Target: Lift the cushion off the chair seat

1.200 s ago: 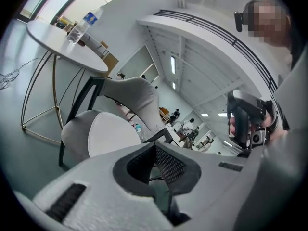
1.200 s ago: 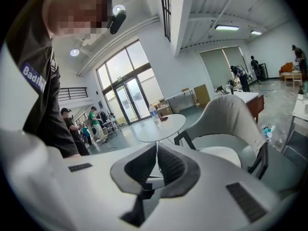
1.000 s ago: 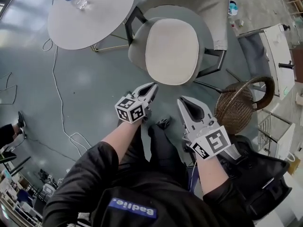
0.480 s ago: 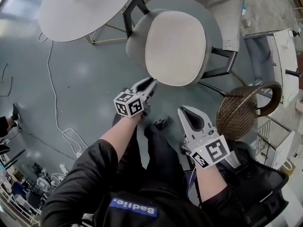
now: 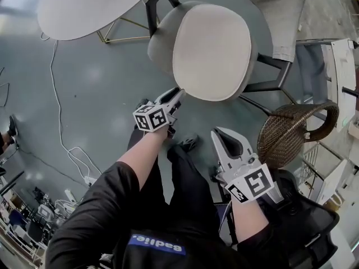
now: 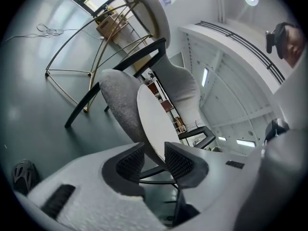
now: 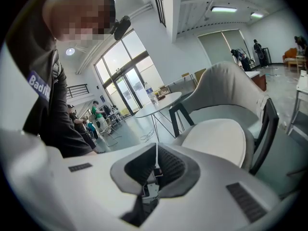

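A cream oval cushion point(image 5: 210, 52) lies flat on the seat of a grey upholstered chair point(image 5: 161, 43) with black legs. My left gripper point(image 5: 178, 92) is at the cushion's near edge, turned on its side. In the left gripper view its jaws are opening, and the cushion's thin rim point(image 6: 153, 124) reaches down between the ribbed pads point(image 6: 179, 160) without being pressed. My right gripper point(image 5: 220, 132) hangs shut further back, apart from the chair, with nothing in it. The right gripper view shows the cushion point(image 7: 216, 138) ahead of the closed jaws point(image 7: 155, 166).
A round white table point(image 5: 84, 4) on a gold wire base stands left of the chair. A wicker basket point(image 5: 291, 130) sits right of my right gripper, with a white cabinet point(image 5: 342, 66) behind it. A white cable point(image 5: 61, 133) trails on the grey floor.
Both grippers have sunk toward the chair. The left one reached the cushion's near edge, rolled over, and its jaws went from shut to wide apart. The right one stayed shut.
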Demonstrator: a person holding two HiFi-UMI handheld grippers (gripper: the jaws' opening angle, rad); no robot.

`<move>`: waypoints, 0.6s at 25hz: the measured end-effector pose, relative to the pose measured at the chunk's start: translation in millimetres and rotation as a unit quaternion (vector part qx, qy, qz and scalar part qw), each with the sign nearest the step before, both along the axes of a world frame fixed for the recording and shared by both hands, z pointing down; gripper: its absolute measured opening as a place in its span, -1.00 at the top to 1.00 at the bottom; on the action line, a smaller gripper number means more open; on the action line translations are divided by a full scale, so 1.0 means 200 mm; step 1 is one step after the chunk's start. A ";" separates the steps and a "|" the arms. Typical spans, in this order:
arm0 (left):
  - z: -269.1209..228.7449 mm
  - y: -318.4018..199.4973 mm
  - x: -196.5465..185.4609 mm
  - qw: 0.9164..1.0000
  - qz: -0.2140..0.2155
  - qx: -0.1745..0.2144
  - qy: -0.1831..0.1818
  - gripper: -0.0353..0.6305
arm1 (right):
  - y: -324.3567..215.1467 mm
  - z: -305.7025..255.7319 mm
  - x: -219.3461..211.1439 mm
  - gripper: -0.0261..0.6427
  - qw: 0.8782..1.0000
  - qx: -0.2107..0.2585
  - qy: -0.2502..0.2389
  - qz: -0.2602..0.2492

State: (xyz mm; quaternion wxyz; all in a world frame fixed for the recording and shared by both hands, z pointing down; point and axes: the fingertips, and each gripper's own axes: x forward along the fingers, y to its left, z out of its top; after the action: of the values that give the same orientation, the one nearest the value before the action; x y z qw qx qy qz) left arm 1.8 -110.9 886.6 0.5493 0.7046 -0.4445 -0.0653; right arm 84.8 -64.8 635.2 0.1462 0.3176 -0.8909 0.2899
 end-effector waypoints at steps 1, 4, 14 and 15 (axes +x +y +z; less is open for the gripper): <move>0.01 -0.01 0.01 1.000 0.000 0.002 0.007 0.51 | 0.01 0.02 0.00 0.83 1.000 -0.003 0.004 -0.001; 0.01 -0.04 0.04 1.000 0.003 0.012 0.021 0.51 | 0.05 0.08 0.02 0.83 1.000 -0.012 0.013 -0.001; 0.02 -0.08 0.07 0.999 0.001 0.022 0.044 0.57 | 0.11 0.16 0.05 0.83 1.000 -0.024 0.008 0.008; 0.01 -0.08 0.07 0.999 0.000 0.021 0.047 0.59 | 0.11 0.16 0.05 0.83 1.000 -0.024 0.009 0.009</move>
State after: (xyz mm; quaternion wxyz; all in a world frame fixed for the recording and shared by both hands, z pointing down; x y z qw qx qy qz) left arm 16.3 -126.9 889.6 0.5547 0.7121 -0.4168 -0.1071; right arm 95.7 -43.1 666.4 0.1589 0.3249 -0.8794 0.3095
